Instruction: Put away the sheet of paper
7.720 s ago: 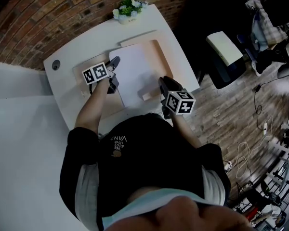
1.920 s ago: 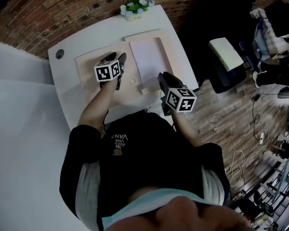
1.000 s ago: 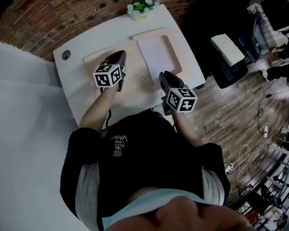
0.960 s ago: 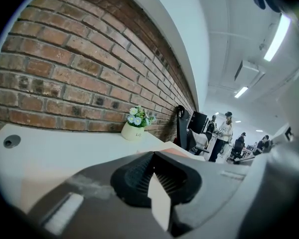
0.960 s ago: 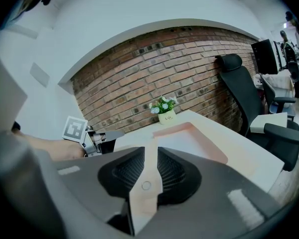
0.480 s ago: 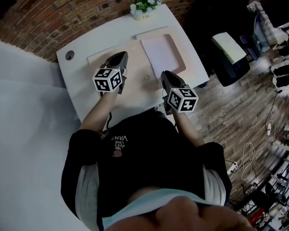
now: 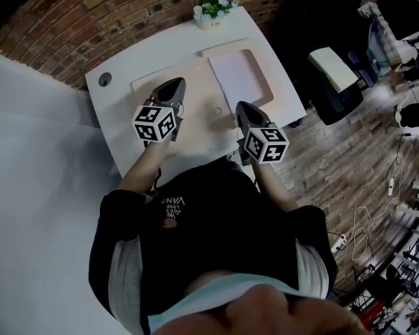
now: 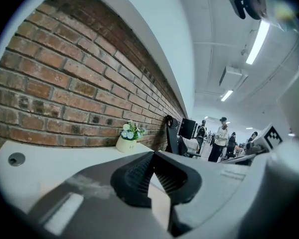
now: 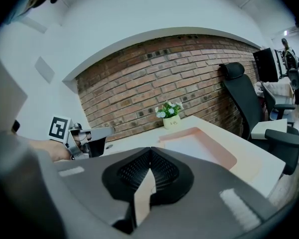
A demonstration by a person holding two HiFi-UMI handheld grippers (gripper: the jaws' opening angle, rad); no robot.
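The sheet of paper (image 7: 240, 79) lies in the tray (image 7: 269, 84) on the table, upper centre of the head view. It is just beyond the right hand-held gripper (image 7: 243, 107) and apart from the left hand-held gripper (image 7: 176, 84). Both 2 are closed, holding nothing.

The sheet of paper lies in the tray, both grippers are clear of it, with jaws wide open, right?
No. The sheet of paper lies in the tray with the left gripper and right gripper clear of it, but their jaws are shut and empty, as each gripper view shows.
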